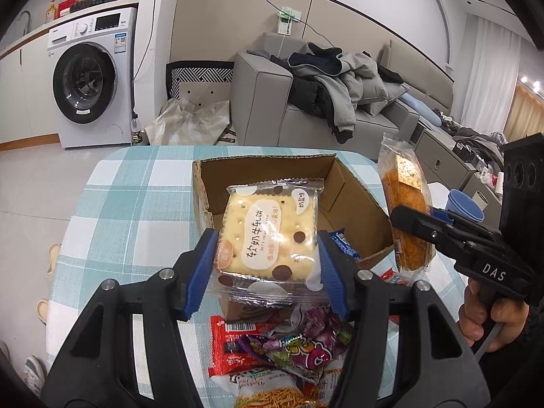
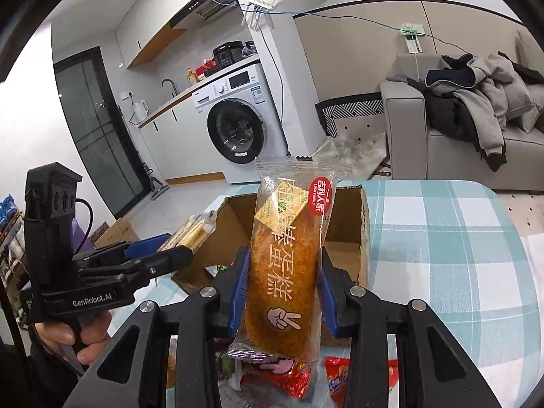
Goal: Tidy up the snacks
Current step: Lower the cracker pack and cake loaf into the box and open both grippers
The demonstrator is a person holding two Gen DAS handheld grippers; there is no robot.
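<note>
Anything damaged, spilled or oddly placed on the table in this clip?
Nothing spilled. The cardboard box has a ragged, torn left edge. Loose snack packets lie heaped beside it. Both grippers hold sealed packs: left the cracker pack, right the cake.

The worktop (image 1: 136, 210) wears a teal-and-white plaid cloth; the box (image 1: 353, 200) is plain brown cardboard. The cracker packet (image 1: 268, 234) is cream with brown dots, the cake packet (image 2: 289, 265) orange-brown with a red badge. Both tools, left (image 1: 268, 272) and right (image 2: 282, 289), are black with blue pads. The washing machine (image 1: 91, 78) is white
</note>
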